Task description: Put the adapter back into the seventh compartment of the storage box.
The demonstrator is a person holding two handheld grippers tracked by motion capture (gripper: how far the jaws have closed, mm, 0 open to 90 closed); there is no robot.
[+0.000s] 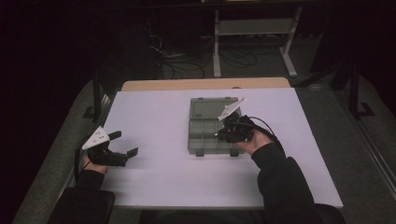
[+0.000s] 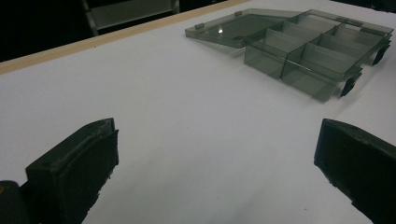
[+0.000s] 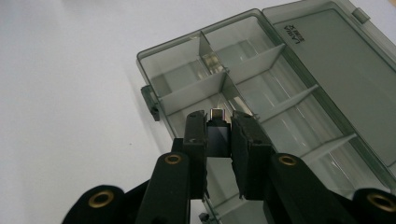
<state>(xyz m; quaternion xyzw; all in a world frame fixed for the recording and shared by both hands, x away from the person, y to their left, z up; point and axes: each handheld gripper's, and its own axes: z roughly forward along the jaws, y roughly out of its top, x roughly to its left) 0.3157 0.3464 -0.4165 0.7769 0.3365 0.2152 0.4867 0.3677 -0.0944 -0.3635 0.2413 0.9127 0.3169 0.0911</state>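
Observation:
A smoky clear compartment box (image 1: pixel 204 135) lies open in the middle of the white table, its lid (image 1: pixel 210 108) folded flat toward the far side. My right gripper (image 1: pixel 223 134) hovers over the box's near right part. In the right gripper view its jaws (image 3: pixel 218 126) are shut on a small black adapter (image 3: pixel 217 137) with a metal plug tip, held above a compartment of the box (image 3: pixel 261 79). My left gripper (image 1: pixel 124 143) rests at the table's left, open with nothing between its fingers (image 2: pixel 79 163). It faces the box (image 2: pixel 308 51).
The white tabletop (image 1: pixel 159 172) has a wooden strip (image 1: pixel 205 84) along its far edge. Behind it, on the dark floor, lie cables (image 1: pixel 187 65) and a white frame's legs (image 1: pixel 217 46). A person's dark sleeves come in from the bottom.

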